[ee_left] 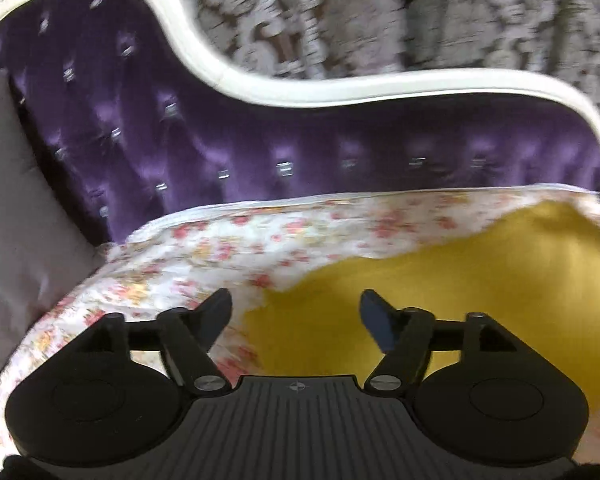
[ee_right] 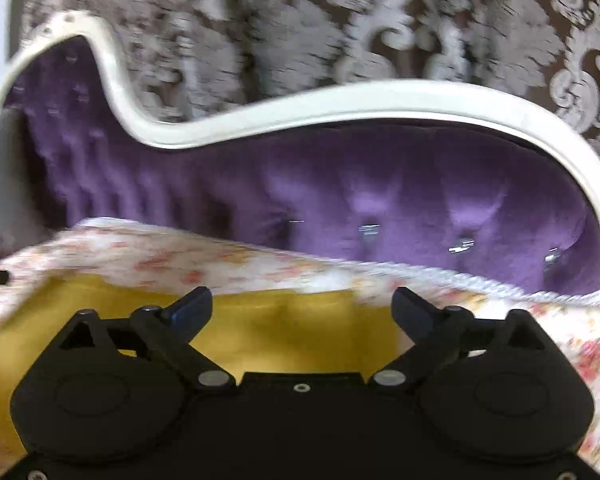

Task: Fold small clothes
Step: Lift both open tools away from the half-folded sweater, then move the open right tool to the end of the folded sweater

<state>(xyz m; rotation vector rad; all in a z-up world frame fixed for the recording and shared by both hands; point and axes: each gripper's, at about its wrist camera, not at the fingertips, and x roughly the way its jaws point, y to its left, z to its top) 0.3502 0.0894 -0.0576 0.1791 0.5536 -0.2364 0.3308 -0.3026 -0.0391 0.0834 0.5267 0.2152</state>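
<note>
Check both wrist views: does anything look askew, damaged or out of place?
Nothing stands out. The yellow garment lies on the floral sheet in front of the purple tufted backrest. Left gripper and right gripper are open and empty. Both views are blurred.

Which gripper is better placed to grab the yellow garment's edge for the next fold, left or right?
Left, probably. The left gripper is open right over the yellow garment's edge; the right gripper, also open, faces its middle.
</note>
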